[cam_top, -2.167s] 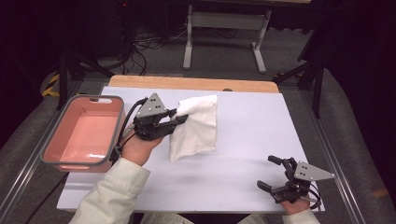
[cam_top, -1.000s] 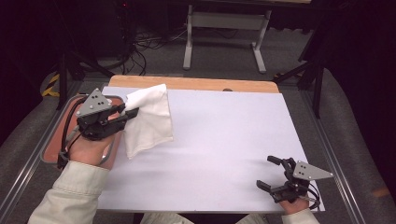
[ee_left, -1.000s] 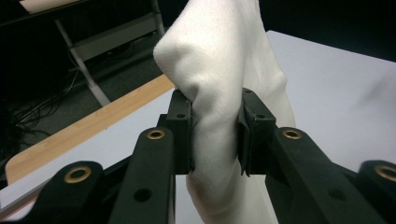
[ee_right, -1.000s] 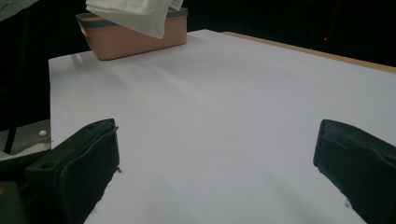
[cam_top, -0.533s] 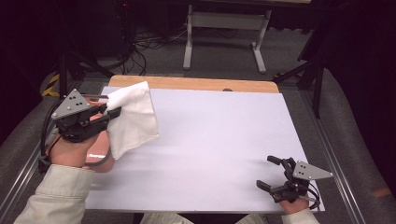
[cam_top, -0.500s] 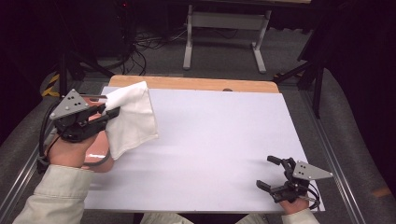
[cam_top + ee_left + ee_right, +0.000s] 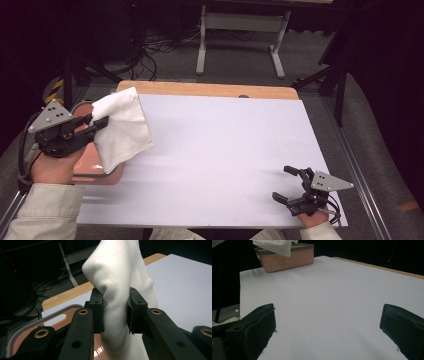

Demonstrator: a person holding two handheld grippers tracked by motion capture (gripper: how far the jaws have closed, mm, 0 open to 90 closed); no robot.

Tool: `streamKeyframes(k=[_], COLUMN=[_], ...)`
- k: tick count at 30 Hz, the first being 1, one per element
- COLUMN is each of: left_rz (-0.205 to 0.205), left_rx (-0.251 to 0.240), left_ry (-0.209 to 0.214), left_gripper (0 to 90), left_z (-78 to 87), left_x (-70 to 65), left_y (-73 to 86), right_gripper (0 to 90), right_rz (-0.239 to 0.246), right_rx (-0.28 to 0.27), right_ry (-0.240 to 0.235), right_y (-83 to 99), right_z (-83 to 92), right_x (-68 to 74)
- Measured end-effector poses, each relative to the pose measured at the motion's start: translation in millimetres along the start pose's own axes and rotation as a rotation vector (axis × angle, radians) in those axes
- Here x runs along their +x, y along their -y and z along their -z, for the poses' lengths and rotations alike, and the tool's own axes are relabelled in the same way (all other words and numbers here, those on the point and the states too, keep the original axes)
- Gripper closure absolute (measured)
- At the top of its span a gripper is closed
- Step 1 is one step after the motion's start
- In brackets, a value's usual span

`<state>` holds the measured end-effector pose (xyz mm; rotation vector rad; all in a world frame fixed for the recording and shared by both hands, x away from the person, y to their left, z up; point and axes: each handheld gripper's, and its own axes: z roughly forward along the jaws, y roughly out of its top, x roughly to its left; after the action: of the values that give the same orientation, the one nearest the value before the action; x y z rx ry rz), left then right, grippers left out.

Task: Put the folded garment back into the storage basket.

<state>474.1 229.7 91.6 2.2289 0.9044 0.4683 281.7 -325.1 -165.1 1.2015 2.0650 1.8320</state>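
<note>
A white cloth (image 7: 122, 130) hangs in the air at the table's left edge, draped over the near corner of the pink bin (image 7: 95, 172). My left gripper (image 7: 97, 123) is shut on its upper part. In the left gripper view the cloth (image 7: 117, 290) is bunched and pinched between both black pads, with the pink bin (image 7: 50, 322) below and behind. My right gripper (image 7: 284, 183) rests at the front right of the white tabletop (image 7: 225, 150), open with nothing between its jaws. In the right gripper view the cloth (image 7: 274, 246) hangs above the bin (image 7: 287, 258) far off.
A wooden strip (image 7: 210, 90) runs along the table's far edge. Behind it stand a metal stand (image 7: 240, 30) and loose cables on the dark floor. Grey rails border the table at left and right.
My left gripper has carried the cloth leftwards and slightly up, from the table's left part to over the pink bin. The right gripper has stayed in place.
</note>
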Motion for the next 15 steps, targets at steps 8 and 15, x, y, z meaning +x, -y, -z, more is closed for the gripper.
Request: streamKeyframes(k=[8,15], left_rz=[0.016,0.014], left_rx=[-0.001,-0.001], left_ry=[-0.034,-0.062], left_gripper=[70.3,70.3], left_z=[11.8,20.3], left_x=[6.1,13.6], left_y=[6.4,11.9], right_gripper=[0.9,0.9], right_rz=[0.001,0.0], right_rx=[0.001,0.006], right_ry=[-0.019,-0.019], right_y=[-1.9,-1.7], right_z=[-6.7,-7.4], right_x=[-2.1,-1.7])
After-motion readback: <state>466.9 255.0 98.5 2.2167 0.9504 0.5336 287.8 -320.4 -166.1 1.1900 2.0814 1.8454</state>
